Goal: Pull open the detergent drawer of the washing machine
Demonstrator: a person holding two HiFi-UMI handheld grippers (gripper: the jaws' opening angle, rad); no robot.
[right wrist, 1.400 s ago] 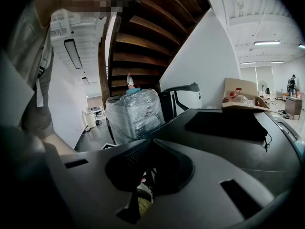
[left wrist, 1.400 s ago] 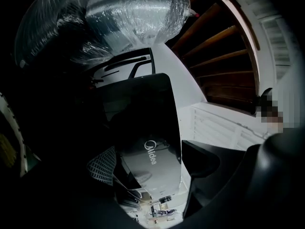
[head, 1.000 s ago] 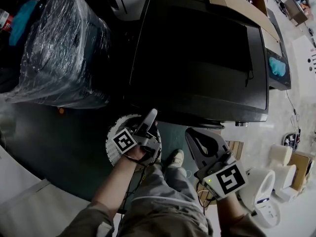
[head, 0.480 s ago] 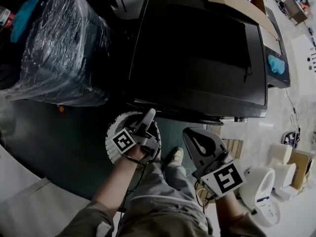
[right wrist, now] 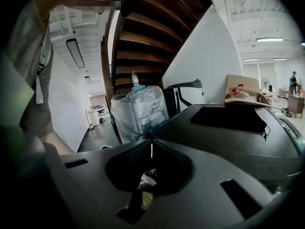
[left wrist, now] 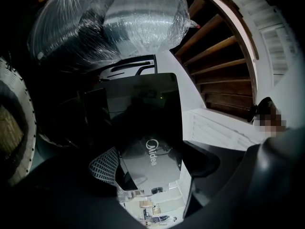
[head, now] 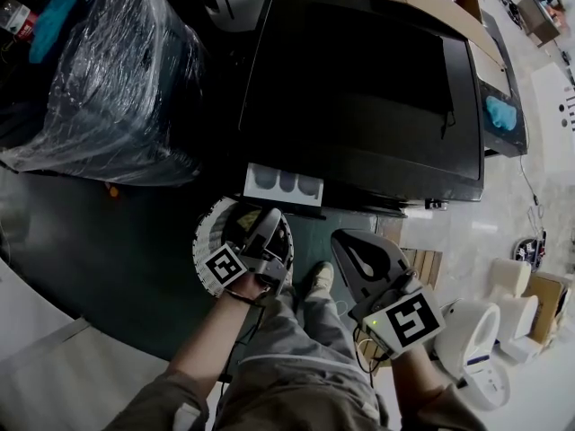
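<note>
Jutting from the washing machine (head: 359, 106) at the left end of its front edge, the detergent drawer (head: 283, 184) stands pulled out, its pale compartments open to the head view. The left gripper (head: 268, 218) sits right at the drawer's outer end. In the left gripper view its jaws are clenched on the drawer's glossy front panel (left wrist: 150, 159), which bears the Midea logo. The gridded pad (left wrist: 105, 165) lies against the panel's left edge and the dark opposite jaw against its right. The right gripper (head: 352, 248) hangs clear of the machine below the right half of the front edge, its jaws closed tip to tip on nothing, with only a thin slit between them. A plastic-wrapped bundle (head: 99, 79) stands well off the machine's left edge, and a cardboard box (head: 431, 7) sits by the far right corner. On the floor a round white-ribbed basket (head: 207, 236) shows behind the left gripper's marker cube (head: 225, 266).
</note>
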